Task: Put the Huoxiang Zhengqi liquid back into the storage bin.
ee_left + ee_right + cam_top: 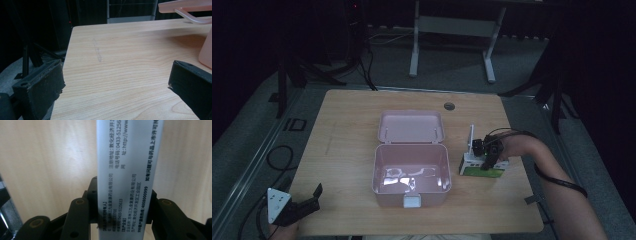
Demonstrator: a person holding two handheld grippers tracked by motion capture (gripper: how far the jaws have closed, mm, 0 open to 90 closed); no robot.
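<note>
A: Grip was the first thing I checked. The right gripper (490, 156) was clamped on a white and green medicine box (482, 167), which stood on the wooden table (347, 125) just to the right of the pink plastic case (411, 172).

B: How sure were you of the clamp?

A: Quite sure. In the right gripper view the box (127, 170) ran up between the two black jaws, and both pressed against its narrow white side, the one printed with small black text. Bare wood showed on either side of it.

B: Did the box touch the case?

A: No, a strip of table lay between them. The case sat open near the middle of the table, its lid (411, 126) folded back flat behind it and a white latch (413, 201) at its front edge. Something pale and shiny lay on its floor; I could not tell what.

B: And the other hand?

A: The left gripper (307, 202) hung at the near left corner of the table, well apart from the case. Its jaws stood wide with nothing between them. In the left gripper view they framed empty wood, with a corner of the pink case (206, 53) and its raised lid at the far right.

B: Anything else on the table?

A: A small round grommet (449, 106) near the far edge.
</note>
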